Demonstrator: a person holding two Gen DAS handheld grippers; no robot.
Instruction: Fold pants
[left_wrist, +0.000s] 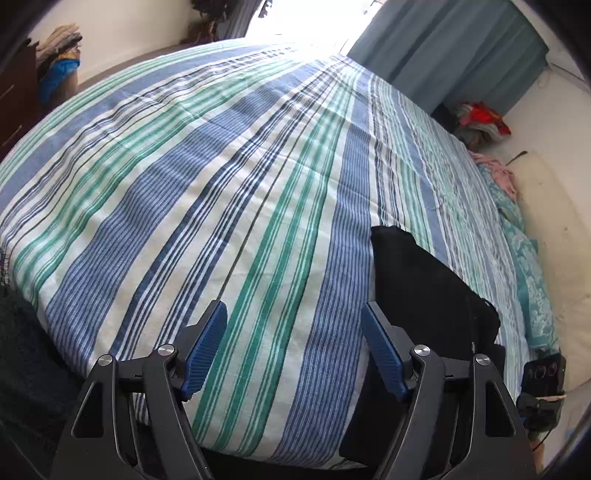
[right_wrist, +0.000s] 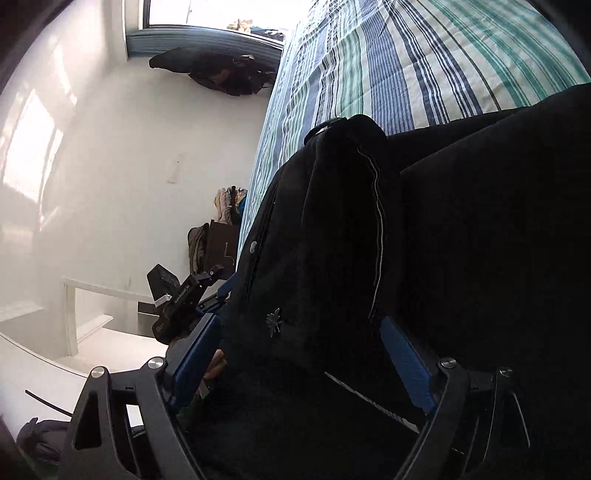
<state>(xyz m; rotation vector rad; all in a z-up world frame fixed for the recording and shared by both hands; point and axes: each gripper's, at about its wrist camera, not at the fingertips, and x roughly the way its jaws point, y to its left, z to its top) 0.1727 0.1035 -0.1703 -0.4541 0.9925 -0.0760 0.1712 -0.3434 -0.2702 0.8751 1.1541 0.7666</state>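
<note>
Lying on a bed with a striped cover: one pair of black pants, bunched near the cover's front edge and right side. Left gripper: over the front edge of the cover, blue pads spread wide, only striped cloth showing between them, pants just beside its right finger. Right gripper: pads wide apart with a raised fold of the pants between them; whether the pads press the fabric cannot be told. Blue curtain beyond the far edge. Clothes pile off the right side.
</note>
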